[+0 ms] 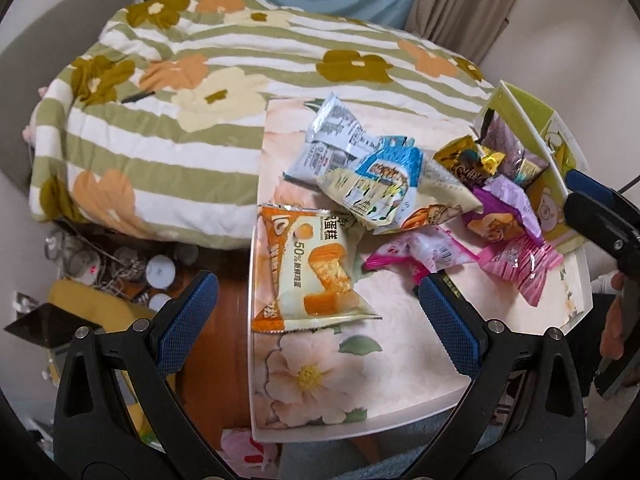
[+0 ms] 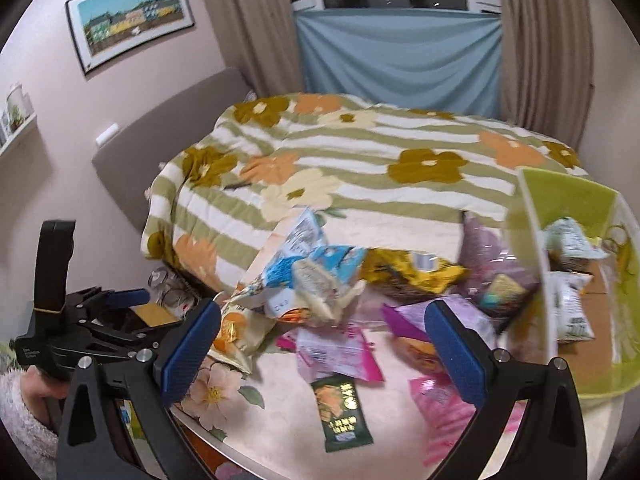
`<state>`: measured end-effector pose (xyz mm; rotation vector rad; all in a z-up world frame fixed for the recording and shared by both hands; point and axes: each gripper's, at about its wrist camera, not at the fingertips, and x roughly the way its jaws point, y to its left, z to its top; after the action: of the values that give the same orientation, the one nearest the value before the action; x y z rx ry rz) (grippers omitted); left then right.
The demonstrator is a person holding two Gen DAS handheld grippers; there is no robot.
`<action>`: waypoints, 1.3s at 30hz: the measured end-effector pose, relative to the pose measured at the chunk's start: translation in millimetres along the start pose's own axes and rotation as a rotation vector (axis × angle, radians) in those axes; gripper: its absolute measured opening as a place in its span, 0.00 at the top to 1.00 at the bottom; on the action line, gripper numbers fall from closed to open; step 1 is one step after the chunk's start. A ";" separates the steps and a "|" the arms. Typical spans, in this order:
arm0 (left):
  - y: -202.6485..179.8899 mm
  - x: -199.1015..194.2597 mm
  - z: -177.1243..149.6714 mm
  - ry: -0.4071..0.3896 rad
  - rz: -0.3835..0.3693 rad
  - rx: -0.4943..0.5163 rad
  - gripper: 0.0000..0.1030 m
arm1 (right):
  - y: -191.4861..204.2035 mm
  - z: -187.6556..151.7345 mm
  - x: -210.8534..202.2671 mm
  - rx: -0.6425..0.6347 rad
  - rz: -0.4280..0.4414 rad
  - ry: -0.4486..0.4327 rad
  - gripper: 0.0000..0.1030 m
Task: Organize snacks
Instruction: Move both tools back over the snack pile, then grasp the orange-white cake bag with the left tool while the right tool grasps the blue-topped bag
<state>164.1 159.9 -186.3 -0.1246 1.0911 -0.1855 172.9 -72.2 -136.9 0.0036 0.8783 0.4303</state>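
Observation:
A pile of snack packets lies on a small table with a floral cloth (image 1: 400, 344). An orange cake packet (image 1: 312, 272) lies at the table's left edge, between my left gripper's (image 1: 316, 320) open, empty fingers. Blue-and-white packets (image 1: 360, 168), pink packets (image 1: 516, 256) and a gold packet (image 1: 468, 160) lie behind. A green box (image 2: 600, 280) at the right holds white packets (image 2: 572, 308). My right gripper (image 2: 320, 348) is open and empty above pink packets (image 2: 336, 352) and a dark green packet (image 2: 340, 412); it also shows in the left wrist view (image 1: 600, 216).
A bed with a striped floral quilt (image 1: 180, 120) lies behind the table. Cluttered items and candles (image 1: 160, 272) sit on the floor at the left. Curtains and a blue cloth (image 2: 400, 52) hang at the back.

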 end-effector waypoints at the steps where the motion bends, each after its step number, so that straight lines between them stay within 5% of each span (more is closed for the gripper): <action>1: 0.5 6.4 0.0 0.001 -0.004 0.002 0.03 | 1.7 -0.2 6.5 -0.010 0.004 0.011 0.01; 9: -4.2 53.6 0.4 0.056 0.004 0.006 0.26 | 0.8 1.1 61.9 -0.101 0.059 0.114 0.01; 25: -11.8 97.6 6.6 0.109 0.116 0.002 0.36 | -1.4 3.3 121.5 -0.284 0.154 0.240 0.01; 39: -7.0 121.0 2.0 0.165 0.087 -0.055 0.38 | 7.8 6.7 156.4 -0.417 0.225 0.296 0.01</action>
<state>219.5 127.6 -289.1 -0.1125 1.2640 -0.0884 262.5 -6.6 -247.6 -0.3556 1.0688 0.8343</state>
